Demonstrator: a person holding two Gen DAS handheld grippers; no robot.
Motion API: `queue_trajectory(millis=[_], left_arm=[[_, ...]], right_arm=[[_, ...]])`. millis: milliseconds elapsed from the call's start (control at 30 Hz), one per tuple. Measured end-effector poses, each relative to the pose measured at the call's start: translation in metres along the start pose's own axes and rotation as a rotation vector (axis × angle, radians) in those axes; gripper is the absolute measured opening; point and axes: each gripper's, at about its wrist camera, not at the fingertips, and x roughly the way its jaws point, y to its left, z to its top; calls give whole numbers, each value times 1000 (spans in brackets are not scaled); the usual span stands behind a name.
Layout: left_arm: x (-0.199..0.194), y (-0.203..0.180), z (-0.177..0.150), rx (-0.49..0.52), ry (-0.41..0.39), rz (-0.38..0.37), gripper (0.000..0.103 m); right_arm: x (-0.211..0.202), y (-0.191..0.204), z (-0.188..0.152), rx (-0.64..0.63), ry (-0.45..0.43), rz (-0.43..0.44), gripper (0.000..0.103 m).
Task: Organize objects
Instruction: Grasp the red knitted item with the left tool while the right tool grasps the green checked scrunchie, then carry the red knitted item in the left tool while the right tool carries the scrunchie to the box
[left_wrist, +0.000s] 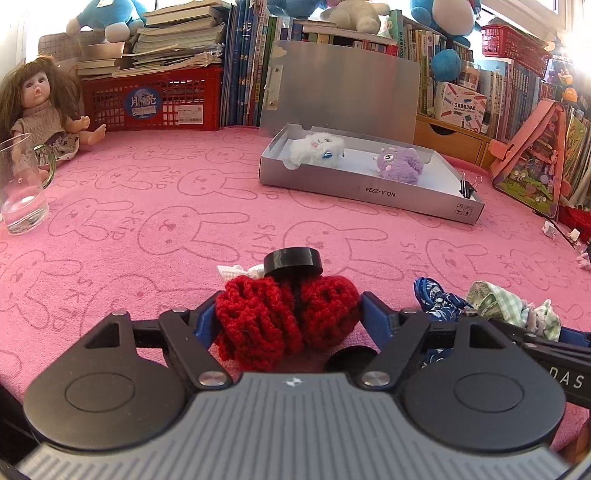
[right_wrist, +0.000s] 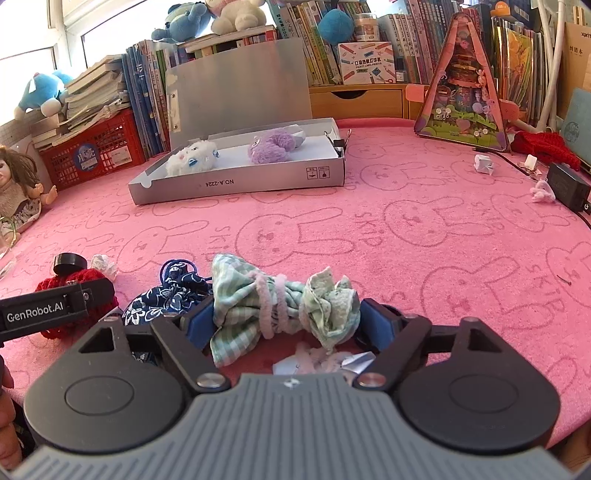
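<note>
My left gripper (left_wrist: 288, 317) pinches a red knitted bow (left_wrist: 286, 321) by its two ends, pads pressed into the yarn, so the soft thing lifts without slipping. My right gripper (right_wrist: 286, 319) squeezes a green checked bow (right_wrist: 284, 306) the same way, tied at the middle with pink cord. A navy patterned bow (right_wrist: 166, 299) lies loose between them on the pink cloth (right_wrist: 406, 240). Beyond all three stands the open grey box (right_wrist: 236, 188), holding a white plush (right_wrist: 192, 158) and a purple plush (right_wrist: 271, 147); I judge the bows belong in its bare stretches.
</note>
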Motion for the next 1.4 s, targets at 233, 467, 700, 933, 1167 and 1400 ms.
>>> queue_trajectory(millis=[233,467,700,933,1167,1400], left_arm=[[-10,-5,1,59,-50,-4,74],[-18,-4,3,102,-86,-35,75],[-19,-2,6,108,-95,-51,75],[-12,-2,14,102,-65,-39,75],[-4,-5,25,95,-38,-43,75],[6,-6,34,93,-23,-41,75]], right_arm=[[-5,3,4,-28,-33,-5,71],[-8,0,9,-19,-57,-10,70],[-11,-5,13,-10,-77,-8,70],[-10,-7,15,2,-70,-3,70],[-8,-8,19,4,-72,0,70],[-5,-10,29,14,-77,2,70]])
